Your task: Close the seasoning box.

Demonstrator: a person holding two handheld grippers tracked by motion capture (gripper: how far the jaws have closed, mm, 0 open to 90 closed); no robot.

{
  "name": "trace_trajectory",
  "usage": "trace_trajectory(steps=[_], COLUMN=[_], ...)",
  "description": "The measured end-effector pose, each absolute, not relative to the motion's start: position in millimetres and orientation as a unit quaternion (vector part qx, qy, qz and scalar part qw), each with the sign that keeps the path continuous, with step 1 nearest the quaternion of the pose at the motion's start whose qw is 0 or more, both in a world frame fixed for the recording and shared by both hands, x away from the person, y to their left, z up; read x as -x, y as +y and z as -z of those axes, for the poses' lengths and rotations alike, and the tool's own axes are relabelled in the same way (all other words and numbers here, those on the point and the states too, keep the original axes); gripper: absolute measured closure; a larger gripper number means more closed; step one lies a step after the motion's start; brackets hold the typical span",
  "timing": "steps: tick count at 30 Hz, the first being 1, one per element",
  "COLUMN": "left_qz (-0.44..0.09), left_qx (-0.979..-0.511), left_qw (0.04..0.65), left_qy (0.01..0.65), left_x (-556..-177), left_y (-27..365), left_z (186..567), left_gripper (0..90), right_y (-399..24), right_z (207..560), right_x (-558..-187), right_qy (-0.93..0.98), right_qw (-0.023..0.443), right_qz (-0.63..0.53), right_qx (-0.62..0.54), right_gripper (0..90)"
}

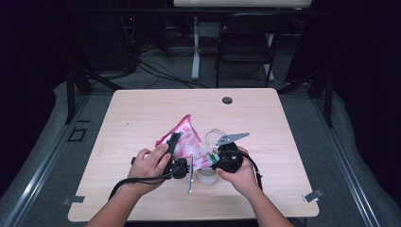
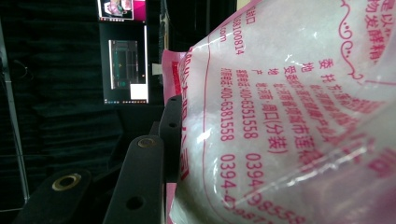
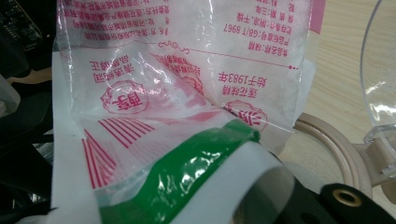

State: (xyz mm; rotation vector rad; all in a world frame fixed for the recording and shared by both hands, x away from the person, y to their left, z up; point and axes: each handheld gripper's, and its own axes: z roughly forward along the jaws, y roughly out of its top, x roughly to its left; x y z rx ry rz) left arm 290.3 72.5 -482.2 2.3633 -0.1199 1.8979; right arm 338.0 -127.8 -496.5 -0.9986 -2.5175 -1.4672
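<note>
A plastic bag (image 1: 188,136) printed in pink, holding white powder, is lifted over the middle of the table between both hands. My left gripper (image 1: 174,142) is shut on the bag's left side. In the left gripper view one black finger (image 2: 172,130) presses against the bag (image 2: 289,116), and the other finger is hidden behind it. My right gripper (image 1: 215,159) is shut on the bag's lower right corner. In the right gripper view the crumpled corner (image 3: 187,112) runs under a green-taped fingertip (image 3: 201,163).
A clear plastic jar (image 1: 215,137) sits just behind the right gripper, and a beige ring-shaped lid (image 1: 206,178) lies under it; both show as the jar (image 3: 380,70) and the ring (image 3: 327,140). A black grommet (image 1: 227,100) sits near the table's far edge. A folding chair (image 1: 246,42) stands beyond.
</note>
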Motion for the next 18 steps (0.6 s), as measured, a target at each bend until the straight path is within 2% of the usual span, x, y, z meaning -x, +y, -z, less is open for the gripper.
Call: trace_trajectory(steps=[18], left_qz=[-0.619], left_qx=[-0.783], left_qw=[0.051], left_qy=[-0.038], left_x=[-291.5], left_y=[72.2], left_z=[480.3], left_gripper=[65.9], right_y=[-128.2], right_z=[495.8], right_x=[-337.8], right_qy=[-0.815], right_qw=[0.027], right_qz=[0.479], right_qx=[0.326], right_gripper=[90.0])
